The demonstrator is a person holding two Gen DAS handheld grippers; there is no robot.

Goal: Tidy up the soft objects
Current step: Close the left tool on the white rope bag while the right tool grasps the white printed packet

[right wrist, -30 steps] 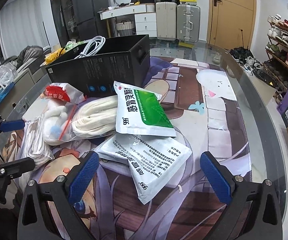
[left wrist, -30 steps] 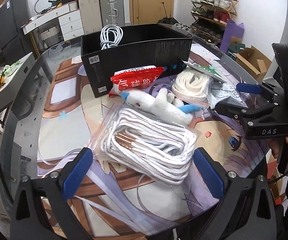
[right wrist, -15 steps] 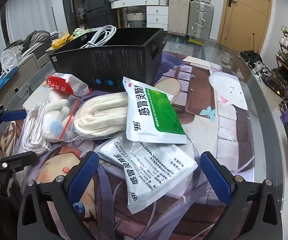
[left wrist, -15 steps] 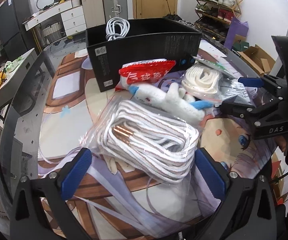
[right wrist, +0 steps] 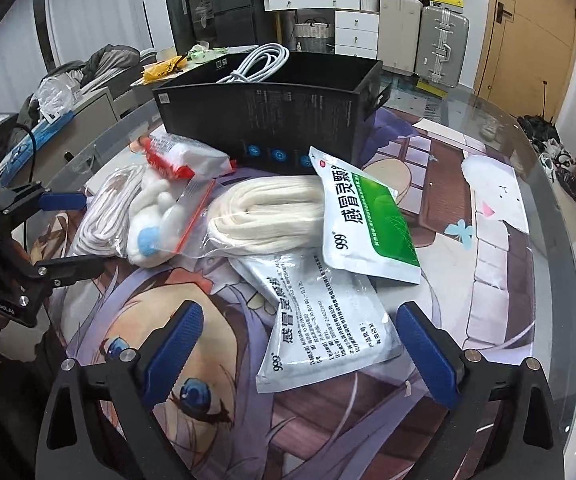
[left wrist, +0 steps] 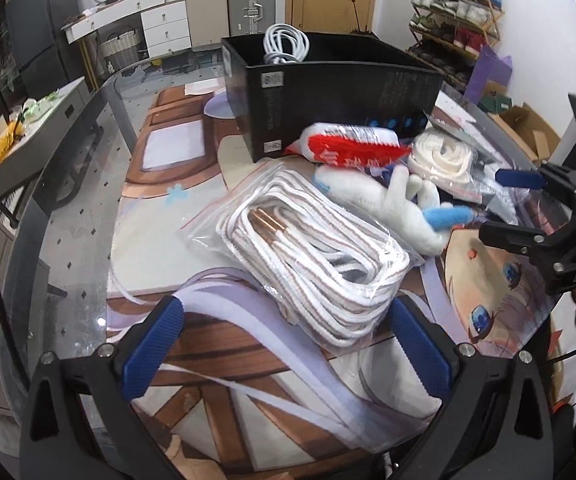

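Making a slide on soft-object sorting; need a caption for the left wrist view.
Open left gripper approaches a bagged white cord before the black box.

Bagged white cord [left wrist: 312, 256]: coiled, copper-tipped ends, in a clear zip bag lying flat on the mat. Plush toy [left wrist: 388, 204]: white with blue tips, on its side, touching the cord bag. Red-and-white packet [left wrist: 352, 148]: leaning against the black box [left wrist: 328, 96]. Cream rope bundle [right wrist: 267, 216]: bagged, beside the toy. Green-and-white sachet [right wrist: 364, 224]: overlapping the rope. Grey-white sachet [right wrist: 324, 320]: flat, partly beneath it. White cable [right wrist: 259, 64]: coiled inside the box.
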